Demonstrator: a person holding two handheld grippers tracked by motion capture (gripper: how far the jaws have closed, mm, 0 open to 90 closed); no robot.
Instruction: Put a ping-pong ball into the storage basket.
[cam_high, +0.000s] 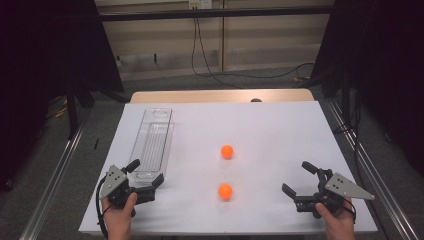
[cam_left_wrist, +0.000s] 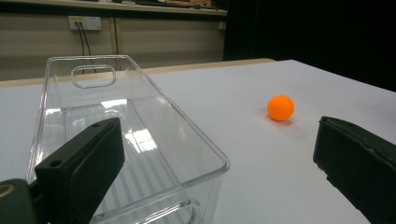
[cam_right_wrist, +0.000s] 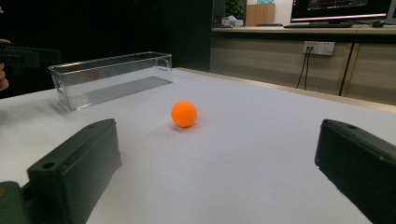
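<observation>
Jaws of the left gripper (cam_high: 146, 177) stand wide apart with nothing between the pads; we record it as released and holding nothing. In the high view we see it at the near left of the white table (cam_high: 280, 125), gripped by the person's left hand (cam_high: 119, 212). Its far jaw lies just beside the near end of the clear plastic bin (cam_high: 152, 145); we cannot tell whether it touches the wall. In the left gripper view the bin's near corner sits between and ahead of the two black jaws, closer to the left one, and the bin is empty.

The right gripper (cam_high: 298, 179) is likewise spread wide, pads bare, nothing grasped. We see it at the near right of the table, held by the right hand (cam_high: 339, 220), with the grey three-cornered plate on top pointing to the right edge.

Two orange balls rest on the table between the grippers, well apart from both. The near ball (cam_high: 225, 191) lies roughly level with the two grippers; the far ball (cam_high: 227, 151) lies straight beyond it, toward the middle of the table, to the right of the bin. Each gripper view shows one orange ball ahead of its open jaws; we cannot tell which one it is.

The bin runs lengthwise along the left side of the table, with an oval handle cut-out in its far end wall.
</observation>
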